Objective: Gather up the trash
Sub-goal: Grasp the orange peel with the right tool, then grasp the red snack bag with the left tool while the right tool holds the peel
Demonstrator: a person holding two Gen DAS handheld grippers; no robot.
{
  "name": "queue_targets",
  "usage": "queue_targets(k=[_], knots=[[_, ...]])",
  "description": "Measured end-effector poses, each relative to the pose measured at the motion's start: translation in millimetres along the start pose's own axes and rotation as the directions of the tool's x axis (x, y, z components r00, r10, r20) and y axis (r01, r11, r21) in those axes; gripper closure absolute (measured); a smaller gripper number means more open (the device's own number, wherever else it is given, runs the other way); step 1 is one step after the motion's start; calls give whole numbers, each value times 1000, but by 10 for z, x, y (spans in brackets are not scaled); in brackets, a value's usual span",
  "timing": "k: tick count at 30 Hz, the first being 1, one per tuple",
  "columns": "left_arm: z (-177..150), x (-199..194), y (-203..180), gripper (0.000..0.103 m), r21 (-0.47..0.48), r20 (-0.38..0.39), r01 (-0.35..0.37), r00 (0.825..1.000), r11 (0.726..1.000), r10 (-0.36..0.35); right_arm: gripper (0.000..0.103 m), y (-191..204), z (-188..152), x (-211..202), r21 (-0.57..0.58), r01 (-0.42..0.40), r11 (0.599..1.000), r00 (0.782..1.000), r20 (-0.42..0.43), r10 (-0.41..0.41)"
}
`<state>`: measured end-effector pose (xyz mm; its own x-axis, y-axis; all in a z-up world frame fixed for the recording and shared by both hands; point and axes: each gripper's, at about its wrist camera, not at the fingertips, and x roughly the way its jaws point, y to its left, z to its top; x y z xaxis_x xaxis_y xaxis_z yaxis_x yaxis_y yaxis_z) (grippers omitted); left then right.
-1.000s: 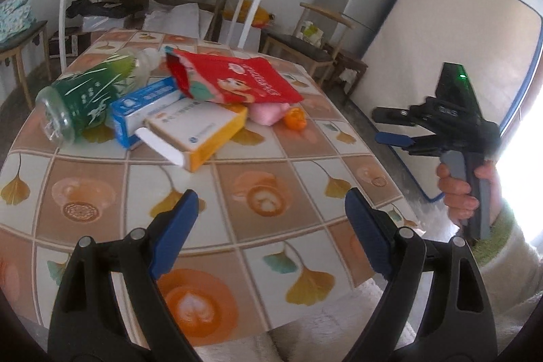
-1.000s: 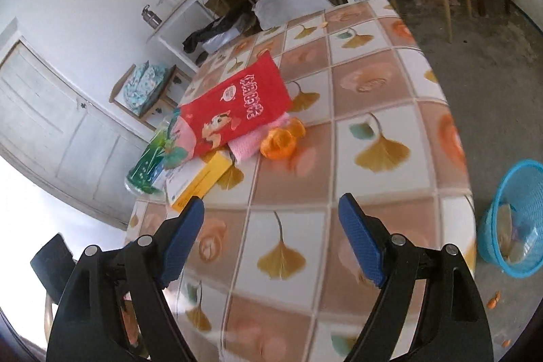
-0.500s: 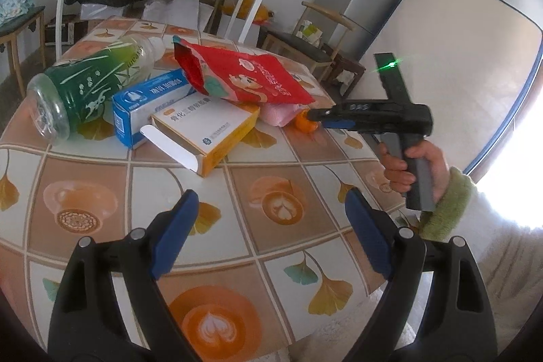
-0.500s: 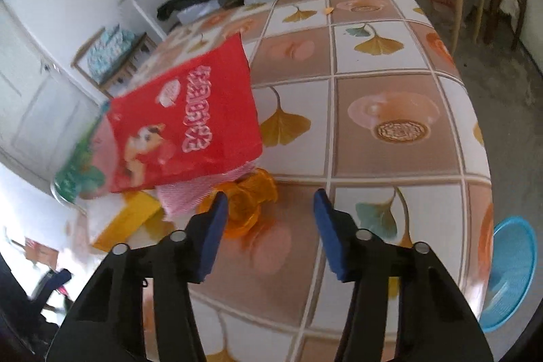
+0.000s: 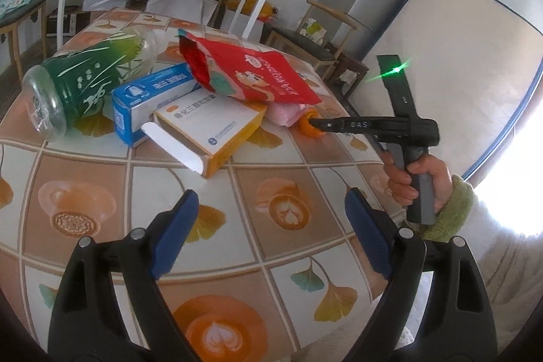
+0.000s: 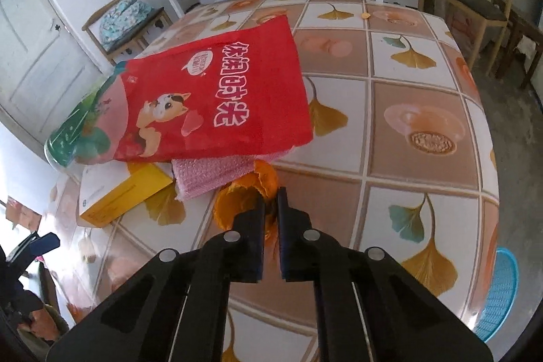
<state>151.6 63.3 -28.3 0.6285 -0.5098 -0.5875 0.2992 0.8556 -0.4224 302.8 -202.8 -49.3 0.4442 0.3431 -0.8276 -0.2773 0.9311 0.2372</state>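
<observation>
On a ginkgo-patterned tablecloth [image 6: 407, 111], my right gripper [image 6: 270, 192] has just closed, pinching orange peel [image 6: 237, 202] beside a red snack bag [image 6: 217, 97]; my left gripper [image 5: 271, 209] hangs wide open, empty.

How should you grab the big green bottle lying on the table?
Grip the green bottle across its round body, near the middle. It lies on its side at the pile's left edge, its clear base toward the table edge and its neck behind the red bag. The left gripper is open and the left side looks free, so coming from there seems best.
</observation>
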Motion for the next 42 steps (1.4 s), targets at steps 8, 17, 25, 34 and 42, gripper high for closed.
queue_targets(k=[8,17,25,34,42], knots=[[17,-61,52,19,-6,16,-59,998,998,60,98,-52,-171,-102,83,-64,995,998,5,64],[227,-55,-41,19,54,46,-105,994,993,103,98,-204,-470,-250,184,-154,971,988,12,154],[896,202,149,31,-8,28,-180,983,984,180,98,-305,-611,-279,215,-188,958,982,36,185],[1123,735,387,64,-163,-178,-190,971,968,161,98,-379,-633,-267,228,-229,946,974,54,222],[1084,819,402,87,-233,-193,-173,973,957,129,98,-404,-649,-273,235,-237,943,972,63,228]])
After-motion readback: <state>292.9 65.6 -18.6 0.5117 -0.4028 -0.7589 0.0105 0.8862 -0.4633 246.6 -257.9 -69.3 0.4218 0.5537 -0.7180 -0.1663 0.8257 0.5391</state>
